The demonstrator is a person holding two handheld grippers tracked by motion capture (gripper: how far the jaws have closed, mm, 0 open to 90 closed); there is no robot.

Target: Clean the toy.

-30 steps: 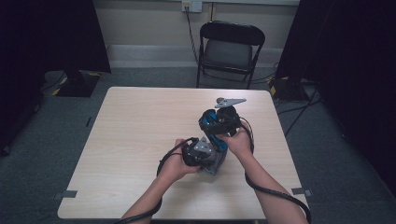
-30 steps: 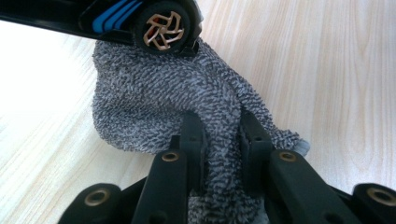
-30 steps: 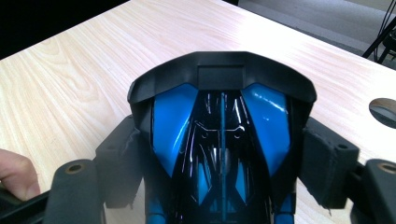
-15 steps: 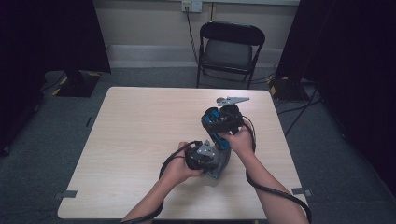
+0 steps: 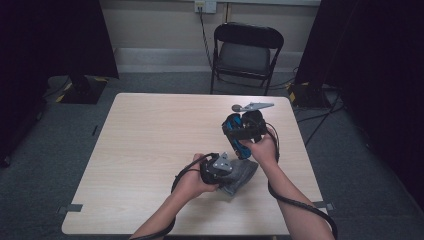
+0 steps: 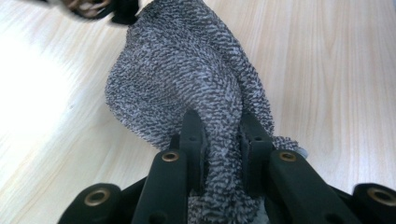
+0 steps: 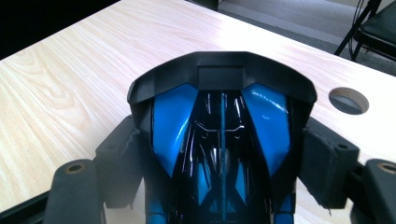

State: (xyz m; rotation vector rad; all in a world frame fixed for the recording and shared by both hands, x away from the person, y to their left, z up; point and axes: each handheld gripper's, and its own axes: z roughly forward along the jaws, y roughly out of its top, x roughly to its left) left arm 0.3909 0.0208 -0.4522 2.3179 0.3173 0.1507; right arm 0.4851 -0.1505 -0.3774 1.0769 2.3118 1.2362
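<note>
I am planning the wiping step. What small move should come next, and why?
Probably bring the cloth up against the blue toy car. The left gripper pinches the cloth on the table; the right gripper holds the car above it.

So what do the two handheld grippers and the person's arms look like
Each gripper is matte black with two blocky padded jaws and brass-coloured pivot bushings. The left gripper carries a grey three-cornered plate on top; the right gripper carries one too. A black cable trails from each. The forearms are bare, with no sleeves visible.

Left gripper (image 5: 226, 167) clamped tight, right gripper (image 5: 240, 145) spread wide, gripping
</note>
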